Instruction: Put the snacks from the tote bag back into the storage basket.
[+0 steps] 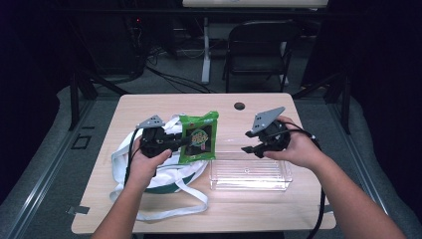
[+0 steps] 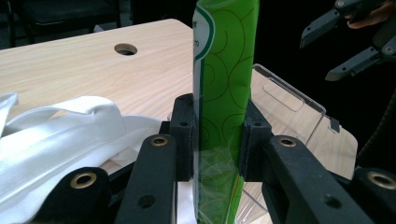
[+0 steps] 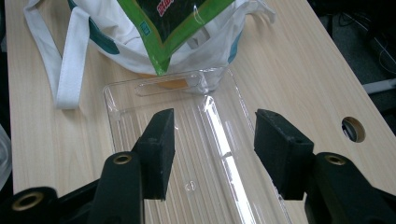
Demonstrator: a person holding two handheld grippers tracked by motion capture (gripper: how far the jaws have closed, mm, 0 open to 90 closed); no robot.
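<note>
The green snack packet (image 1: 198,138) is sitting upright in your left gripper (image 1: 175,143), pinched at its lower part, both pads (image 2: 183,135) pressing flat on its two faces. You're holding it off the table, above the white cloth bag (image 1: 164,174), just beside the near-left end of the clear plastic tray (image 1: 251,174). In the right gripper view its lower corner is hanging over the tray's short end wall, apart from it; whether that corner is inside the rim line or just outside it, I can't tell from this angle.

Your left hand (image 1: 144,167) is gripping the tool body over the bag, jaws pointing right toward the packet.

Your right gripper (image 1: 254,144) is hovering above the tray's right half, jaws standing wide apart with nothing between them, pads (image 3: 158,149) clear of the plastic. In the left gripper view it's showing well off to the upper right, jaw tips spread.

The tray is lying flat on the wooden table (image 1: 149,107), long side toward you, nothing in it. The bag is slumping to its left, touching the tray's end, straps (image 1: 171,211) trailing toward the table's near edge. The cable hole (image 1: 239,106) is sitting at the far edge, beyond both tools.
</note>
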